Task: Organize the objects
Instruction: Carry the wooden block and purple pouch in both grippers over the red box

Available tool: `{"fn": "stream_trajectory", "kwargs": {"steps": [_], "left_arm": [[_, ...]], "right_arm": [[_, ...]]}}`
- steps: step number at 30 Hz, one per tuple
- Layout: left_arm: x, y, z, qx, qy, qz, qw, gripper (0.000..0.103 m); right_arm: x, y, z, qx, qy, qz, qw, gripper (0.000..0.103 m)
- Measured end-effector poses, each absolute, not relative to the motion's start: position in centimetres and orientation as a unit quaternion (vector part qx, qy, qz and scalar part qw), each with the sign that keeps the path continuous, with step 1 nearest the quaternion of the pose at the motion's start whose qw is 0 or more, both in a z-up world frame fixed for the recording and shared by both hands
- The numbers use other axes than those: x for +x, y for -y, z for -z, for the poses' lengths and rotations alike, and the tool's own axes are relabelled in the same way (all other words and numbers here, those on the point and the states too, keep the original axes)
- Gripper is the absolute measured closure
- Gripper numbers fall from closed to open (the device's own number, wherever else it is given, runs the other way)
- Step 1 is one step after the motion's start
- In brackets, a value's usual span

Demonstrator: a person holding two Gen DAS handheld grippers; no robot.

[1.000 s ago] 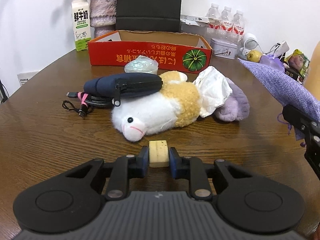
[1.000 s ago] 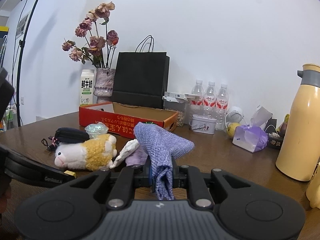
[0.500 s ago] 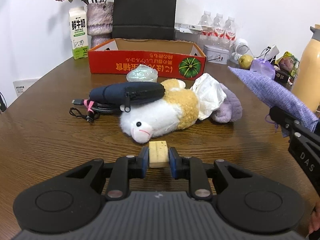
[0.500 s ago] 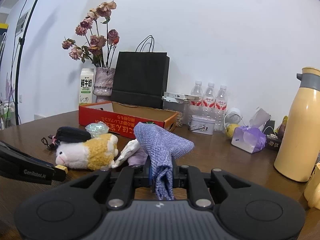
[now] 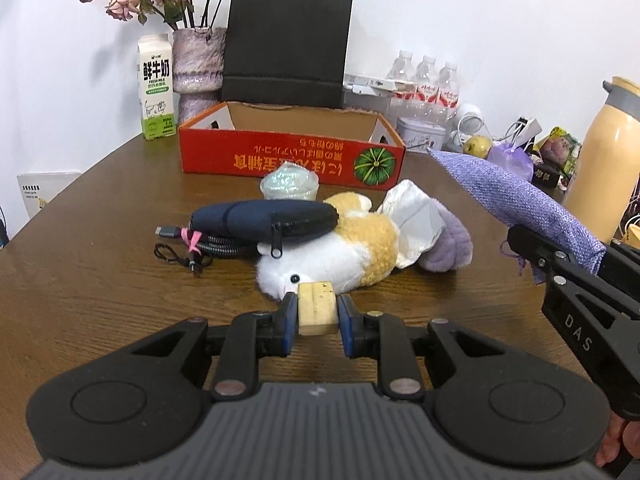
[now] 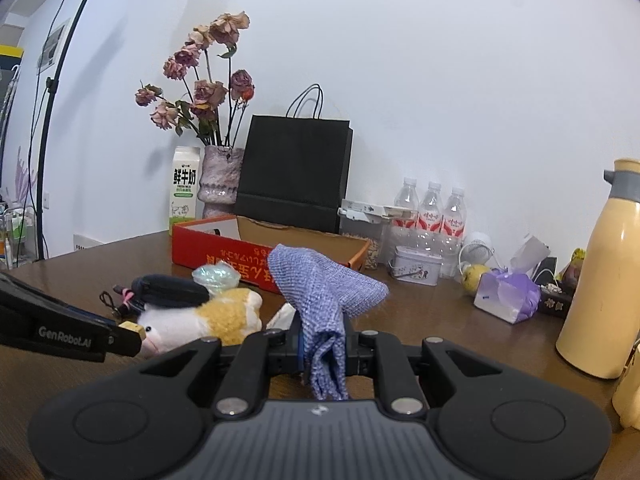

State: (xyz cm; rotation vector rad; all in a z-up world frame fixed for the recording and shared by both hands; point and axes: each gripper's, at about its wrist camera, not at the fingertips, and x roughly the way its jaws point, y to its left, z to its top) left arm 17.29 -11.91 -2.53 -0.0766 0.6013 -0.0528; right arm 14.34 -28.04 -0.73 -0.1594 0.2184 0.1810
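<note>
My left gripper [image 5: 317, 312] is shut on a small pale wooden block [image 5: 316, 307], held above the table just in front of a white and yellow plush toy [image 5: 336, 248]. My right gripper [image 6: 323, 344] is shut on a purple woven cloth pouch [image 6: 320, 292], lifted off the table; the pouch also shows at the right of the left wrist view [image 5: 516, 200]. A navy zip pouch [image 5: 264, 220] lies on the plush, beside a coiled cable [image 5: 216, 244], a crumpled white paper [image 5: 416, 216], a purple fuzzy item [image 5: 452, 244] and an iridescent cup [image 5: 290, 186]. A red open cardboard box [image 5: 292, 156] stands behind them.
At the back are a milk carton [image 5: 157, 88], a vase with dried roses [image 5: 198, 64], a black paper bag [image 5: 286, 50], water bottles [image 5: 426, 80] and a tin [image 5: 420, 136]. A yellow thermos [image 6: 600, 272] and a purple tissue pack [image 6: 508, 294] stand at the right.
Both grippers have risen and drawn back a little with their loads. The left wrist view now takes in more of the wall and bag, and the block overlaps the plush's face.
</note>
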Motion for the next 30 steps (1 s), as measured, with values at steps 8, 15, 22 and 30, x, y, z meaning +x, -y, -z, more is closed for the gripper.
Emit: {"fn": "stream_trajectory", "kwargs": {"steps": [8, 15, 22, 30], "left_arm": [[17.4, 10.3, 1.3, -0.043, -0.282, 0.03, 0.958, 0.081], [18.1, 9.1, 0.2, -0.045, -0.273, 0.03, 0.96, 0.081], [19.1, 8.0, -0.5, -0.046, -0.264, 0.028, 0.963, 0.081], [20.9, 6.7, -1.1, -0.05, -0.26, 0.025, 0.964, 0.081]], "right_arm": [[14.5, 26.7, -0.5, -0.077, -0.099, -0.089, 0.988, 0.089], [15.3, 25.5, -1.2, -0.079, -0.095, -0.094, 0.988, 0.089], [16.5, 24.2, -1.7, -0.079, -0.092, -0.099, 0.988, 0.089], [18.4, 22.9, -2.3, -0.078, -0.09, -0.102, 0.988, 0.089]]}}
